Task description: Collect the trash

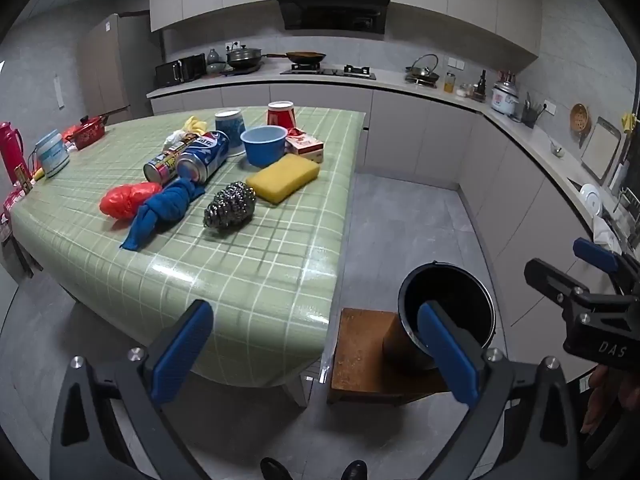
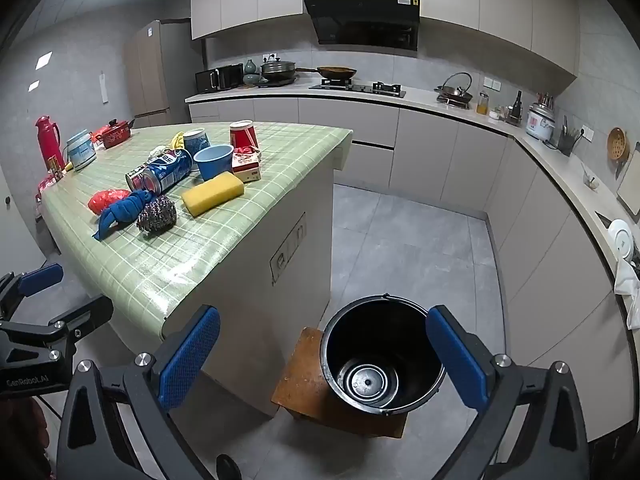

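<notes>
A black bucket (image 2: 380,356) stands empty on a brown wooden stool (image 2: 304,376) beside the green checked table (image 1: 224,280); it also shows in the left wrist view (image 1: 448,304). On the table lie a Pepsi can (image 1: 204,156), a second can (image 1: 164,162), a red plastic bag (image 1: 126,198), a knotted blue cloth (image 1: 164,208), a steel scourer (image 1: 230,204), a yellow sponge (image 1: 282,178) and a small carton (image 1: 306,146). My left gripper (image 1: 316,356) is open and empty over the table's near corner. My right gripper (image 2: 324,356) is open and empty above the bucket.
A blue bowl (image 1: 264,144), a blue cup (image 1: 230,124) and a red cup (image 1: 282,114) stand behind the trash. A red pot (image 1: 88,130), a white jar (image 1: 52,152) and a red thermos (image 1: 12,148) sit at the table's left end. Kitchen counters (image 1: 520,128) run behind and right.
</notes>
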Motion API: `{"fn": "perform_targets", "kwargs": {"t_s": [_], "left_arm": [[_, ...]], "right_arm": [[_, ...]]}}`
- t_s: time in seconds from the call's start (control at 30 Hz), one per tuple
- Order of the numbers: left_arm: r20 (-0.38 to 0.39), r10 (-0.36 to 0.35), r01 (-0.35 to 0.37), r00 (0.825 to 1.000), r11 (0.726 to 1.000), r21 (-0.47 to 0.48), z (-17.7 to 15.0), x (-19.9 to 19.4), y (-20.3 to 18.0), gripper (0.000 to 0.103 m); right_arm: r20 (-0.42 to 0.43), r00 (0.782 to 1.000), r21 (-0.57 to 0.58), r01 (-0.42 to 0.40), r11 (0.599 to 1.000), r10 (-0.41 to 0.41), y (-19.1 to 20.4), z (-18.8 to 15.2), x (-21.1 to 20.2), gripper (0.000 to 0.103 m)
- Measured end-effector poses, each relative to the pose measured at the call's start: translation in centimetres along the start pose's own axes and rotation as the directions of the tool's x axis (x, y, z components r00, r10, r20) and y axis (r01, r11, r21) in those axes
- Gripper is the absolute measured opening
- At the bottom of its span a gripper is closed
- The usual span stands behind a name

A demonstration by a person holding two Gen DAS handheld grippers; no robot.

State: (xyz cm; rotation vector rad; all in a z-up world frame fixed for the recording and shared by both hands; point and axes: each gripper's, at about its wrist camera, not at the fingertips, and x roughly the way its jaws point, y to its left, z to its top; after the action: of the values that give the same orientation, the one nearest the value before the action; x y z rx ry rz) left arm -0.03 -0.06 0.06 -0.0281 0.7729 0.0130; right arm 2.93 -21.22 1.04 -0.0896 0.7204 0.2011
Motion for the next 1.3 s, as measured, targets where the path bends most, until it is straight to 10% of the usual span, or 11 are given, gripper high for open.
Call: {"fn": "perform_targets", "kwargs": {"t_s": [1.3], "left_arm": [[0.032, -0.004, 0.005, 0.999, 1.0, -0.023, 0.5, -1.0, 0.9, 0.103]], "right_arm": [[0.017, 1.0, -0.006, -0.008, 1.0, 0.008, 0.9, 0.6, -1.0, 0.103]]}}
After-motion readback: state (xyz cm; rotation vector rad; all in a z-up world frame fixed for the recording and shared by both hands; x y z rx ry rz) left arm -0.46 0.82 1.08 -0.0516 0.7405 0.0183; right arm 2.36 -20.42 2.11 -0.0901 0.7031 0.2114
